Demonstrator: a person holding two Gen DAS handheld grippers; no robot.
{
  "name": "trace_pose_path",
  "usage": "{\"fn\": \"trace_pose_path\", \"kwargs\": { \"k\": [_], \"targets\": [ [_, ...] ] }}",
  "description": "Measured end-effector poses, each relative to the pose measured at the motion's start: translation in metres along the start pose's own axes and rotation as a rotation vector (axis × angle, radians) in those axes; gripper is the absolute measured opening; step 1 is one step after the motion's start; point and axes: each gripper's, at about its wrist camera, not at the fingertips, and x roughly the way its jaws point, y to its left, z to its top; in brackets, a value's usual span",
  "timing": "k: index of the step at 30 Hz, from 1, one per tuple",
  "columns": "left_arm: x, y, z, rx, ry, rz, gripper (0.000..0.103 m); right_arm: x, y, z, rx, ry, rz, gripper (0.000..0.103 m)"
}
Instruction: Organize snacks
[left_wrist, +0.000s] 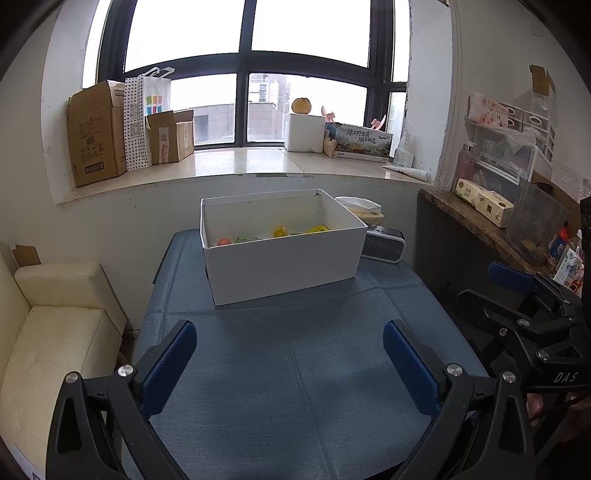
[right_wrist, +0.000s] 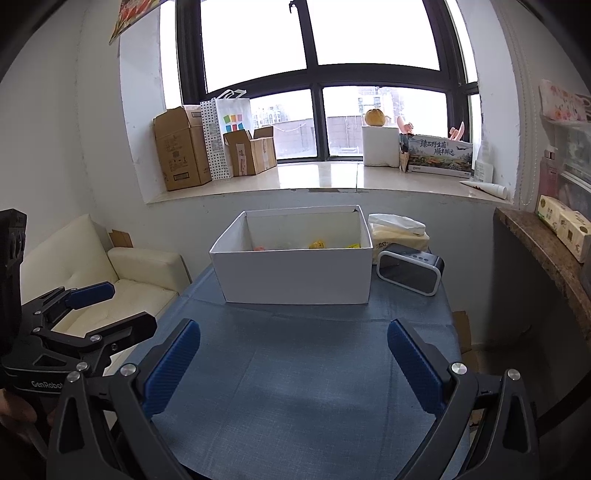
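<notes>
We hold both claws low over the near end of the table (left_wrist: 295, 369), side by side and facing the box (left_wrist: 280, 266), so each camera takes in the whole work area. The left claw (left_wrist: 290, 365) is spread wide with nothing between its blue pads (left_wrist: 168, 365); the right claw (right_wrist: 293, 363) is spread just as wide and equally empty. Neither touches anything.

The snacks (left_wrist: 280, 232) lie inside the box, at its bottom toward the far wall: an orange piece at the left, something green beside it, and yellow packets to the right. We cannot tell exactly what each one is. The box sits on the blue cloth toward the far end of the table, open-topped, which leaves it reachable from above.

No snack lies loose on the cloth in front of us, so we judge the gathering to be done or nearly so. A clock (right_wrist: 410, 271) and a tissue pack (right_wrist: 399, 230) stand just right of the box, clear of our approach.
</notes>
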Motion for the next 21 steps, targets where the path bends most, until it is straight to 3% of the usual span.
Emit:
{"fn": "trace_pose_path", "kwargs": {
  "k": [21],
  "targets": [
    [0.0038, -0.0042, -0.0034, 0.009, 0.007, 0.004, 0.103, -0.0014, -0.0013, -0.0009, 0.006, 0.002, 0.000, 0.103]
  ]
}}
